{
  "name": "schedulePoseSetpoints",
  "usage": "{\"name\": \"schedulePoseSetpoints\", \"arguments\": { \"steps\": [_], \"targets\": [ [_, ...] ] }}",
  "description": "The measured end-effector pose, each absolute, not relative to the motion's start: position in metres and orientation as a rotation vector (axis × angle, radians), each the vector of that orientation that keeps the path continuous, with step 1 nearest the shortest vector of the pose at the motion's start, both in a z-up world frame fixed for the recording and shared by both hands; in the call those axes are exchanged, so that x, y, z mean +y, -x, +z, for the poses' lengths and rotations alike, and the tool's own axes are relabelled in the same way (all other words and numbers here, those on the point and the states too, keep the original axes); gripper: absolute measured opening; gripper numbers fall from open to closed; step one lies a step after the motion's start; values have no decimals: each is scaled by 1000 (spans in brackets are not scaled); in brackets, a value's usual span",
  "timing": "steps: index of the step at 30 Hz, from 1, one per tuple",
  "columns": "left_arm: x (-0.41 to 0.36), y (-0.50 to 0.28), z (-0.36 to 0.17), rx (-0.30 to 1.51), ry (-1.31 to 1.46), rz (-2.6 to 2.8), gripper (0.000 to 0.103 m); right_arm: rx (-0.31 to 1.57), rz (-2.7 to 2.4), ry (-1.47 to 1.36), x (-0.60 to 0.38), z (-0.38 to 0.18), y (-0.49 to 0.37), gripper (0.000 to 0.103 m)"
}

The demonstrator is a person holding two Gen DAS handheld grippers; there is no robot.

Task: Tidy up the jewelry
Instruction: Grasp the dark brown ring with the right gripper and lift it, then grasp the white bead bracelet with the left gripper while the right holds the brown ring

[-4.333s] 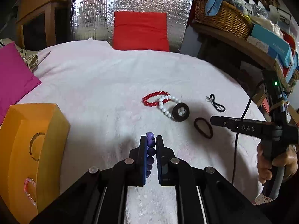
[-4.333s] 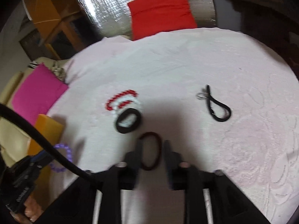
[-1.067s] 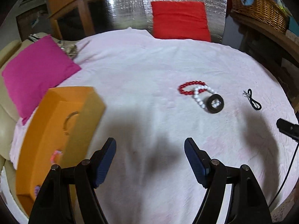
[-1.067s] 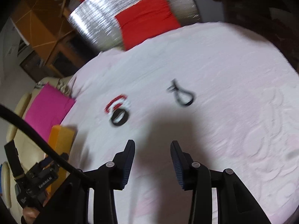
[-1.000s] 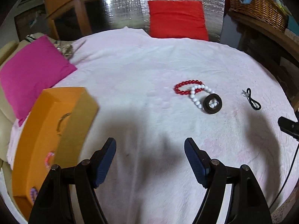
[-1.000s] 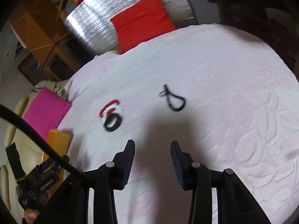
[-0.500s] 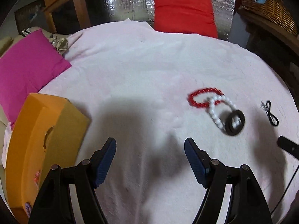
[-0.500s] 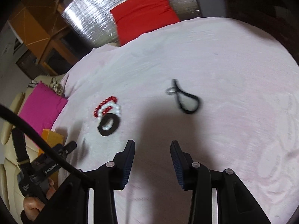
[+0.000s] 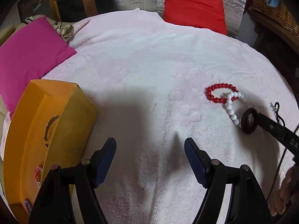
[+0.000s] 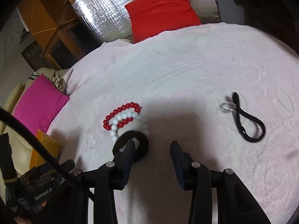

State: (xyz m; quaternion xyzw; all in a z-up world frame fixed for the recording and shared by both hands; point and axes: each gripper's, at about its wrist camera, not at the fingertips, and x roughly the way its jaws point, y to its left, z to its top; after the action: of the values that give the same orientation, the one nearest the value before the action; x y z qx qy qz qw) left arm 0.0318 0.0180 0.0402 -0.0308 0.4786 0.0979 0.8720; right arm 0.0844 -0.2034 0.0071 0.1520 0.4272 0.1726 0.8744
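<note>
Step in hand, as judged: picking up the next piece; right claw (image 10: 152, 149) is spread and empty, one finger lying over the dark ring (image 10: 130, 145) on the pink blanket (image 10: 186, 74), the other clear beside it. Ring touches the white bead bracelet (image 10: 129, 119), which overlaps the red bead bracelet (image 10: 121, 114), so the next move needs a pinch on the ring's band alone, or the beads drag along. Left claw (image 9: 149, 156) spread, empty, near the orange box (image 9: 46, 130) already holding pieces; black cord loop (image 10: 248, 123) lies well apart.
</note>
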Motion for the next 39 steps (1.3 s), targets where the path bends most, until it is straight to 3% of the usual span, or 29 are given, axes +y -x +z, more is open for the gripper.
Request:
{"name": "schedulePoseSetpoints", "arguments": {
  "steps": [3,5,10,32,33,35,37,39],
  "targets": [
    [16,-31,39,1005,61,189,76,877,374,-298,-194,7,-86,38],
    [15,-30,40,1000,57,189,76,880,374,-269,-189,6,-87,17],
    [12,-32,37,1002,59,192,76,857,368,-205,-186,9,-80,8],
    [-41,-95,26,949,245,-50,75,958,308,-319,-278,5,-48,8],
    [-42,-98,26,938,235,-46,73,961,310,-321,-279,4,-48,8],
    [-45,-104,28,934,236,-49,55,960,315,-316,-279,3,-47,8],
    [-46,-108,26,936,232,-35,43,961,319,-311,-279,3,-47,8],
    [-51,-107,24,929,191,-23,38,963,322,-310,-278,3,-47,8]
  ]
}}
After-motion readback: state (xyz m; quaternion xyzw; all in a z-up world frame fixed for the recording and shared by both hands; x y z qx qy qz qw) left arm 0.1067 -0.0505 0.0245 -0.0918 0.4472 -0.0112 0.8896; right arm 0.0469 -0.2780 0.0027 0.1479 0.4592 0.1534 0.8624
